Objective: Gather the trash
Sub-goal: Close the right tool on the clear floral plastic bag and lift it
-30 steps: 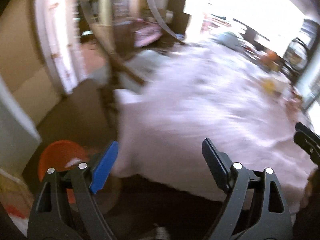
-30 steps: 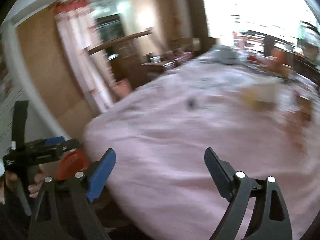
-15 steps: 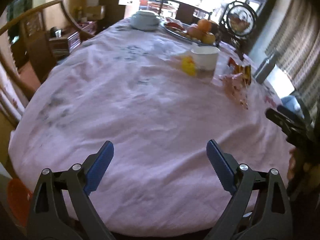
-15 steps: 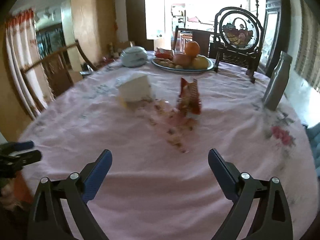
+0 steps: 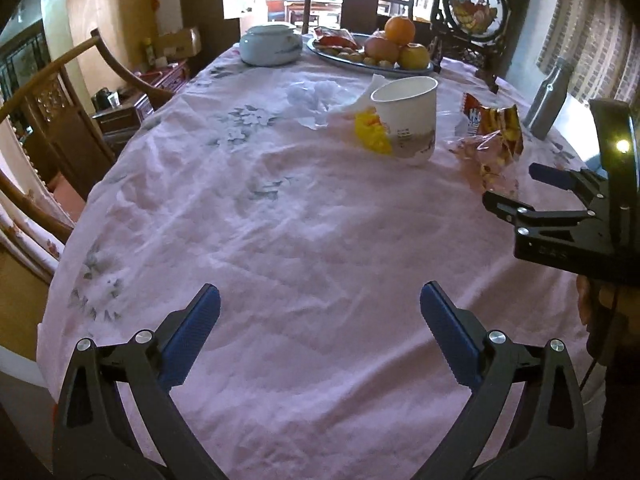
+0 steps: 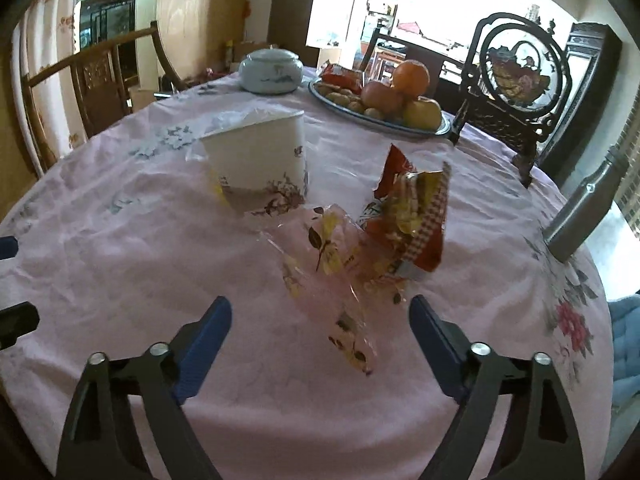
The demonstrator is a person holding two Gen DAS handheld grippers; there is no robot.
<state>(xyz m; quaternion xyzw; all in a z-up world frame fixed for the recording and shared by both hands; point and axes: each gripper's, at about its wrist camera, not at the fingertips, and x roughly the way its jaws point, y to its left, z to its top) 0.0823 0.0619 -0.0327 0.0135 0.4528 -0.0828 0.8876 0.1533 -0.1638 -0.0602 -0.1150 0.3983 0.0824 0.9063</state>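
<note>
Trash lies on a pink tablecloth [image 5: 280,220]. A white paper cup [image 5: 408,120] stands mid-table, also in the right wrist view [image 6: 260,164]. A yellow wrapper [image 5: 372,132] and crumpled white paper [image 5: 316,100] lie beside it. A red-yellow snack bag [image 6: 412,224] and a clear floral plastic wrapper [image 6: 332,280] lie right of the cup. My left gripper [image 5: 320,336] is open and empty above the near cloth. My right gripper [image 6: 320,340] is open and empty, just short of the clear wrapper; it also shows in the left wrist view [image 5: 548,200].
A fruit plate [image 6: 384,124], a lidded ceramic jar [image 6: 270,70], a dark framed ornament [image 6: 516,80] and a grey metal bottle [image 6: 584,208] stand at the far and right parts of the table. Wooden chairs [image 5: 52,120] stand to the left.
Both grippers swung from the table's left edge and the floor toward the table's middle. The right gripper has come closer to the wrappers. Both stay open.
</note>
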